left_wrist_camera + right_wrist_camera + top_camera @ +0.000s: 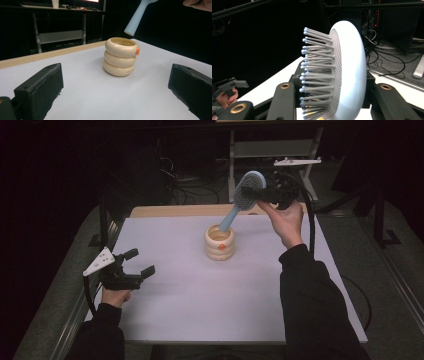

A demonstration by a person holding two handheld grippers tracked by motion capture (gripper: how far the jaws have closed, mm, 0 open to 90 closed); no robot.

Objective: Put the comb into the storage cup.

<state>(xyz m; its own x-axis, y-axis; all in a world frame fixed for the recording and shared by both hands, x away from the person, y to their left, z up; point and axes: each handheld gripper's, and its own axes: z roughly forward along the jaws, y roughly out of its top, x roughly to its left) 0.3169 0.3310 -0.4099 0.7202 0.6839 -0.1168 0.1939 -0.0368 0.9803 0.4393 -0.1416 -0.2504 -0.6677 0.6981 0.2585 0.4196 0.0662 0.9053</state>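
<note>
A cream ribbed cup with a small orange knob stands near the middle of the white table. My right gripper is shut on the head of a light blue hairbrush, held above and behind the cup. The brush handle slants down, its tip hanging just over the cup's rim. Grey bristles and the pale brush head stand between the right jaws. My left gripper rests open at the table's left, jaws facing the cup. The handle tip hangs above the cup.
A wooden strip runs along the table's far edge. Behind it stand a metal shelf frame and tangled cables on a dark floor. In the right gripper view, the left hand and gripper appear far off.
</note>
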